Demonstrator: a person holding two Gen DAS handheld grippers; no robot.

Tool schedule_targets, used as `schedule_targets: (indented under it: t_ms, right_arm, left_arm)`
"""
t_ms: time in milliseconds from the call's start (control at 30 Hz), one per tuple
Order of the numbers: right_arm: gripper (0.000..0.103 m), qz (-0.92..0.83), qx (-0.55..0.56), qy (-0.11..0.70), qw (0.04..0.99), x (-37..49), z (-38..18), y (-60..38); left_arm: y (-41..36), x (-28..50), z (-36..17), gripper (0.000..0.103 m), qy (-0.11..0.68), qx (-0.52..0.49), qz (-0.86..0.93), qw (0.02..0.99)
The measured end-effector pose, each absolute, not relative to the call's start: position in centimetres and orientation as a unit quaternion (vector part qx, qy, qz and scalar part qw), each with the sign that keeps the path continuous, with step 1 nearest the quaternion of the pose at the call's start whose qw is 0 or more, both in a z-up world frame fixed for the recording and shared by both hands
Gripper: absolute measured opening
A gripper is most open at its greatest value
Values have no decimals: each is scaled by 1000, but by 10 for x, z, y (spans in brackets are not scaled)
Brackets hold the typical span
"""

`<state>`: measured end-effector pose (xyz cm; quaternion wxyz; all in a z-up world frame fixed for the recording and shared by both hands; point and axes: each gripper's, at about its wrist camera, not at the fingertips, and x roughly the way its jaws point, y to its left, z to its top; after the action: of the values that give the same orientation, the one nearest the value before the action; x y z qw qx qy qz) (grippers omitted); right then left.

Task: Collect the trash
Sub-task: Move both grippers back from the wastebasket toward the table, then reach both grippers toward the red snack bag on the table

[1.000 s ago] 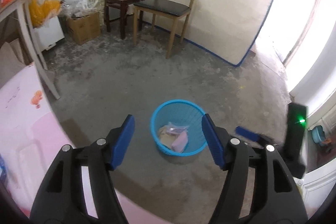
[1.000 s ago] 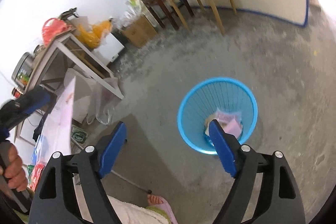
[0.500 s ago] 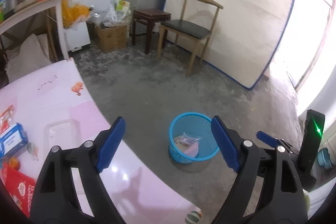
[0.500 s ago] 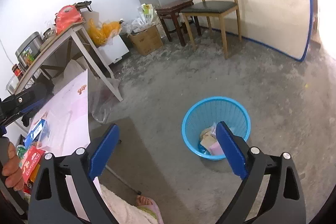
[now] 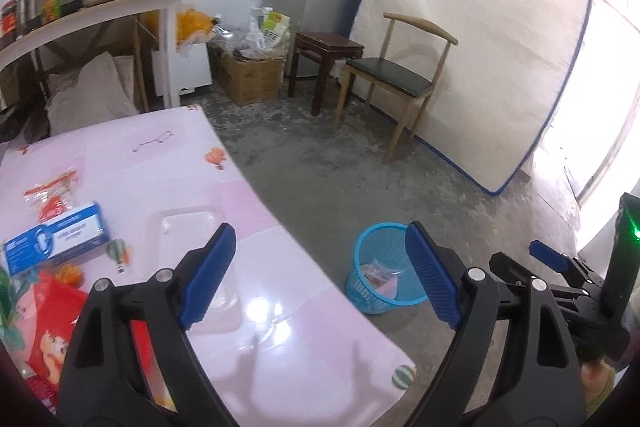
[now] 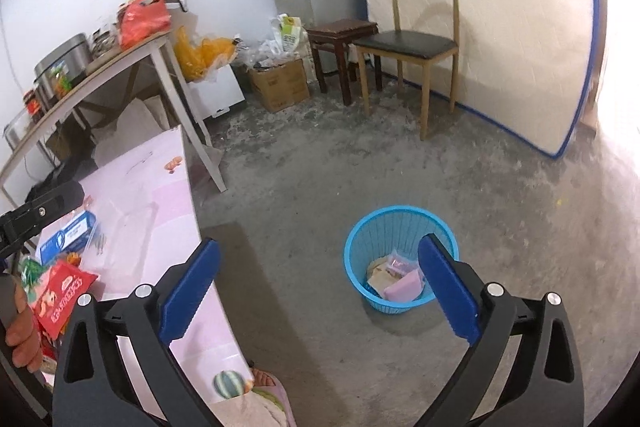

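A blue mesh trash basket (image 5: 370, 247) stands on the concrete floor beside the pink table (image 5: 168, 167); it also shows in the right wrist view (image 6: 384, 227), with paper and a pink packet inside. My left gripper (image 5: 320, 275) is open and empty above the table's right edge. My right gripper (image 6: 320, 283) is open and empty above the floor, left of the basket. On the table lie a blue-white box (image 5: 56, 237), a red snack bag (image 5: 56, 323), a red-orange wrapper (image 5: 52, 193) and a clear plastic tray (image 5: 188, 223).
A wooden chair (image 5: 396, 75) and a dark stool (image 5: 326, 47) stand by a mattress (image 5: 480, 27) leaning on the wall. A cardboard box (image 5: 248, 75), bags and a white side table (image 5: 120, 3) with a cooker fill the back left. A foot (image 6: 264, 379) shows below.
Both grippers have lifted and swung left, away from over the basket. The pink table and the items on it have come into view. Both stay open.
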<state>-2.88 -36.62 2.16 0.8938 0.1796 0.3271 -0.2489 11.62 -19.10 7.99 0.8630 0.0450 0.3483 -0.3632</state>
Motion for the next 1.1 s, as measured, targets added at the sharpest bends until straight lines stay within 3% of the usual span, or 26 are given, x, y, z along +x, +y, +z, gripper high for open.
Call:
schedule_targets:
  t_ms: [567,1100]
  right_arm:
    - [97,-190,118,392,893,25,39,-245]
    - [97,-192,59,341,918,25,82,-210]
  left_arm:
    - [-82,100,98,83,318,21,-265,910]
    - [-25,94,114,83,290,-5,-208,934]
